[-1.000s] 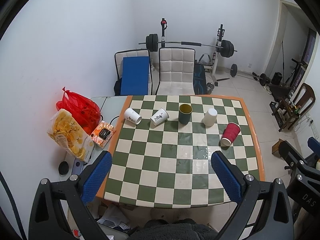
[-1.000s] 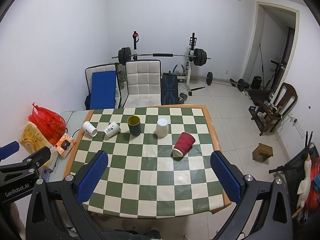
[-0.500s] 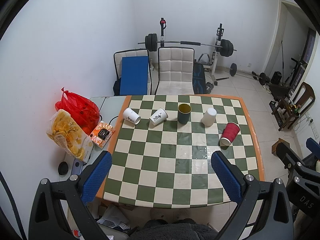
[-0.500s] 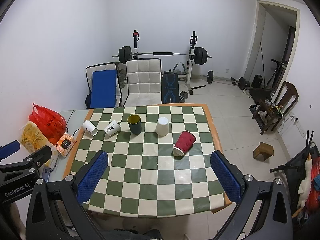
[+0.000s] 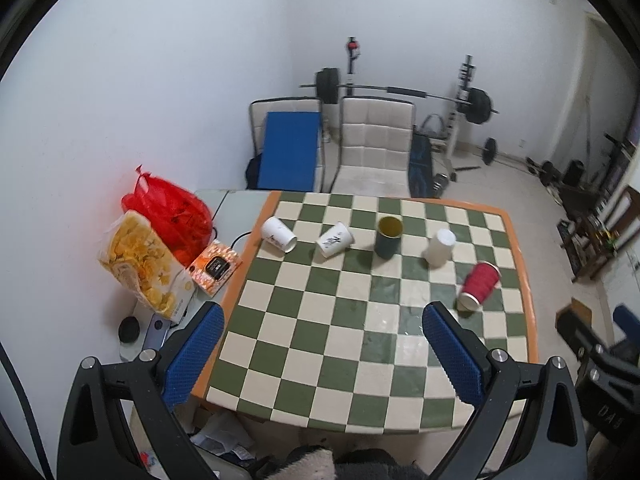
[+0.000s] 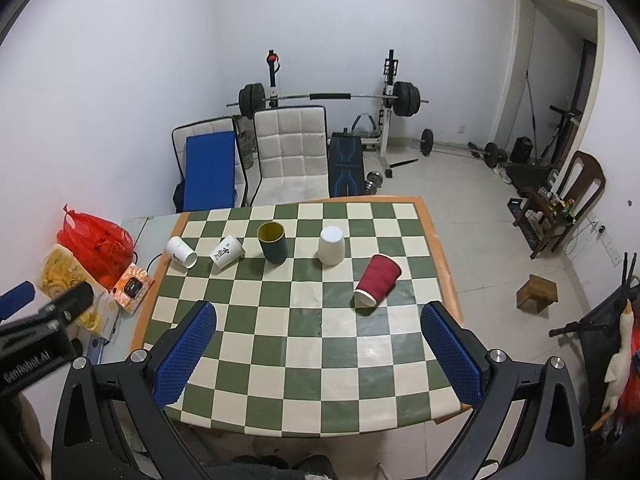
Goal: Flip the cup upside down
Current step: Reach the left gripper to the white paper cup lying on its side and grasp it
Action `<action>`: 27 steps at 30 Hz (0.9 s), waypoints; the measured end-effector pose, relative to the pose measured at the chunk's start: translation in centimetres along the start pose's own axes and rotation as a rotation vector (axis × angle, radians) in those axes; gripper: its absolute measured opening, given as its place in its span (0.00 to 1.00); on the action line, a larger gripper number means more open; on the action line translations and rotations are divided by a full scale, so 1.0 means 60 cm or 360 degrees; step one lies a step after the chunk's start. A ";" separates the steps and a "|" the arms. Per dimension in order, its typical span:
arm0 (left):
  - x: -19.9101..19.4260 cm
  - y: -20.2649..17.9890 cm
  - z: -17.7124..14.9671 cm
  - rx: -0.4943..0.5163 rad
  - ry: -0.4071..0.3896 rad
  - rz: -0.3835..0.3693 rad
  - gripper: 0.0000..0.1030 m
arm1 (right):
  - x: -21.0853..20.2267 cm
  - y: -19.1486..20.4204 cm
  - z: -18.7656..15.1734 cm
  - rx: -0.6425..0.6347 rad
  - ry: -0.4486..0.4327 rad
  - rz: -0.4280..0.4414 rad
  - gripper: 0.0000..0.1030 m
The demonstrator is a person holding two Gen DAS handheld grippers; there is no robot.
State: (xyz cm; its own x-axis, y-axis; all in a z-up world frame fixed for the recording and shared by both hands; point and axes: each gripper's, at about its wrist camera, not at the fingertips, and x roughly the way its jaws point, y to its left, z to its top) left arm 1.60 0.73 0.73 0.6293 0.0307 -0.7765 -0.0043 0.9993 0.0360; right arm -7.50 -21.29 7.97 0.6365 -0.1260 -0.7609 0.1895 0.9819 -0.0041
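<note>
Several cups stand in a row on the far half of the green-and-cream checkered table [image 6: 304, 344]. A dark green cup [image 6: 272, 242] [image 5: 388, 237] stands upright, mouth up. A white cup [image 6: 331, 245] [image 5: 440, 247] stands upside down. A red ribbed cup [image 6: 377, 279] [image 5: 479, 286] lies on its side. Two white printed cups [image 6: 227, 251] [image 6: 181, 252] lie on their sides at the left. My left gripper [image 5: 320, 356] and right gripper [image 6: 316, 356] are both open and empty, held above the table's near edge.
A red plastic bag [image 5: 168, 212], a snack bag [image 5: 140, 268] and an orange box [image 5: 216, 266] sit on a side surface left of the table. Two chairs [image 6: 290, 152] and a barbell rack [image 6: 332, 98] stand behind it. A small wooden stool [image 6: 537, 292] is on the floor at right.
Both grippers have shifted slightly; the left view has swung a little to the left and the right view moved a bit nearer the table. No cup has moved.
</note>
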 end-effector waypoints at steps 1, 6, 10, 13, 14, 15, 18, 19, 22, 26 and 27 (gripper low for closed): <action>0.014 0.003 0.003 -0.0019 0.0011 0.0028 0.99 | 0.020 0.003 0.002 -0.0011 0.0019 0.0009 1.00; 0.083 0.027 0.006 -0.0071 0.0041 0.0185 0.99 | 0.132 0.034 0.006 -0.0087 0.0140 0.0067 1.00; 0.144 0.052 0.011 -0.0086 0.0107 0.0277 0.99 | 0.217 0.069 0.004 -0.0118 0.0235 0.0119 1.00; 0.202 0.075 0.017 -0.0097 0.0169 0.0305 0.99 | 0.289 0.103 0.004 -0.0123 0.0310 0.0131 1.00; 0.219 0.082 0.020 -0.0095 0.0189 0.0305 0.99 | 0.303 0.113 0.005 -0.0121 0.0329 0.0129 1.00; 0.242 0.090 0.025 -0.0092 0.0213 0.0307 0.99 | 0.324 0.122 0.006 -0.0116 0.0354 0.0132 1.00; 0.310 0.115 0.043 -0.0075 0.0305 0.0287 0.99 | 0.392 0.158 0.012 -0.0113 0.0421 0.0106 1.00; 0.333 0.122 0.050 -0.0069 0.0328 0.0289 0.99 | 0.425 0.173 0.015 -0.0108 0.0454 0.0095 1.00; 0.400 0.139 0.072 -0.0052 0.0410 0.0270 0.99 | 0.496 0.209 0.017 -0.0087 0.0541 0.0071 1.00; 0.503 0.161 0.102 -0.0052 0.0549 0.0264 0.99 | 0.580 0.241 0.011 -0.0064 0.0676 0.0060 1.00; 0.530 0.167 0.111 -0.0055 0.0593 0.0262 0.99 | 0.608 0.251 0.010 -0.0058 0.0719 0.0056 1.00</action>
State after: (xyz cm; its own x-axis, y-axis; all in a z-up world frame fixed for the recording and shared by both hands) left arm 26.73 11.58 -19.44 0.2936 0.1890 -0.9371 -0.1117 0.9803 0.1627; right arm 19.01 -11.21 -19.46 0.2503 -0.0262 -0.9678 0.1422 0.9898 0.0100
